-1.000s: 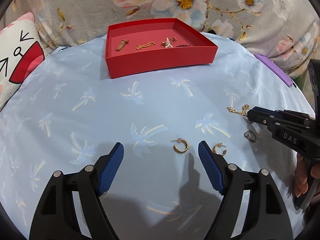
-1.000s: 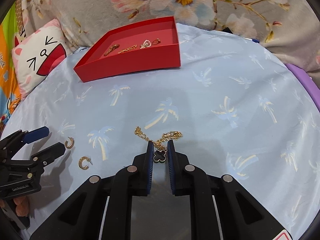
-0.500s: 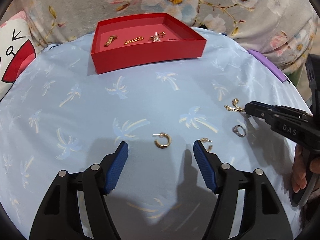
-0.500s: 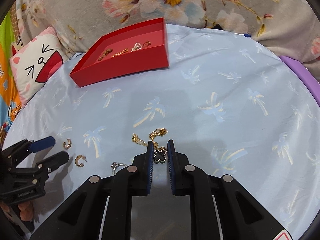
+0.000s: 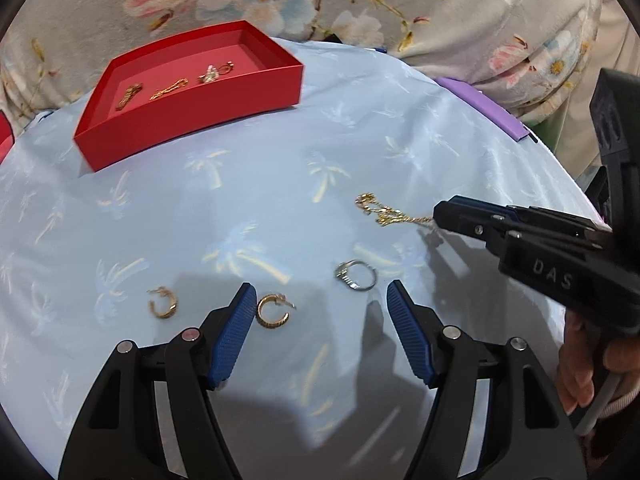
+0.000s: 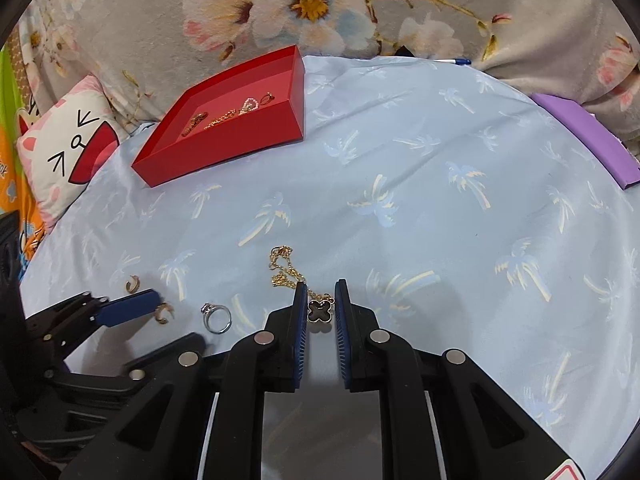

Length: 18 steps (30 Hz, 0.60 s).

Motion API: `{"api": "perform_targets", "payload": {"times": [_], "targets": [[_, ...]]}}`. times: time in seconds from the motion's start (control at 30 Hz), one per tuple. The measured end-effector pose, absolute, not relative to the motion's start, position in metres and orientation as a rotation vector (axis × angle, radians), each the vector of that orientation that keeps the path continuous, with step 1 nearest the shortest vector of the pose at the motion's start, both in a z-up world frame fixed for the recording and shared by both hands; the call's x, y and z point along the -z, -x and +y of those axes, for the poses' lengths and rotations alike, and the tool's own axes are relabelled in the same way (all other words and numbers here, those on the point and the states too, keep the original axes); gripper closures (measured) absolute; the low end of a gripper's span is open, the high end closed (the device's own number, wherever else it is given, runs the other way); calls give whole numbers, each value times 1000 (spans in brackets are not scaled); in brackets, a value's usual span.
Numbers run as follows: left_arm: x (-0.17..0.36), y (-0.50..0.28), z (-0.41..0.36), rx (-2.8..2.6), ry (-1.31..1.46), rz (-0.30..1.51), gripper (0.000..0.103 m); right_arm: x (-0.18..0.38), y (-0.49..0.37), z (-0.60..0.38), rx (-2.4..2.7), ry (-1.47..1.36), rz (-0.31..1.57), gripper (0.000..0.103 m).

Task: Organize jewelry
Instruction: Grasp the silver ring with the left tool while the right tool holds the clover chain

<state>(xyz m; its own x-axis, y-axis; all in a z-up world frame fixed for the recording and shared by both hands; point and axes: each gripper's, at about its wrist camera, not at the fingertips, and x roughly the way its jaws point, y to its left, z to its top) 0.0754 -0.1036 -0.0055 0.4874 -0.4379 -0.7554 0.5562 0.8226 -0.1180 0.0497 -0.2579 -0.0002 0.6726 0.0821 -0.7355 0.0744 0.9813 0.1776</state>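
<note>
A red tray (image 5: 192,120) with several gold pieces stands at the far side of the blue palm-print cloth; it also shows in the right wrist view (image 6: 224,148). My left gripper (image 5: 320,300) is open above the cloth, with a silver ring (image 5: 356,275) just ahead between its fingers and a gold hoop earring (image 5: 272,312) by the left finger. A second hoop (image 5: 162,304) lies further left. My right gripper (image 6: 320,300) is shut on the black clover pendant (image 6: 320,311) of a gold chain necklace (image 6: 286,270), whose chain trails on the cloth.
A cat-face pillow (image 6: 68,152) lies at the left and a purple flat object (image 6: 588,140) at the right edge of the cloth. A floral blanket (image 6: 320,4) lies behind the tray.
My left gripper has moved right, from around the left hoop earring toward the silver ring. My right gripper has kept hold of the pendant and dragged the chain slightly.
</note>
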Motion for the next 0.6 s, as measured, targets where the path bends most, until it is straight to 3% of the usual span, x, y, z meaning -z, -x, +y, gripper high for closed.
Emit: {"api": "perform_targets", "payload": {"times": [0.6], "targets": [[7, -90, -87, 470, -144, 883, 38, 1, -47, -248, -34, -196, 848, 90]]}}
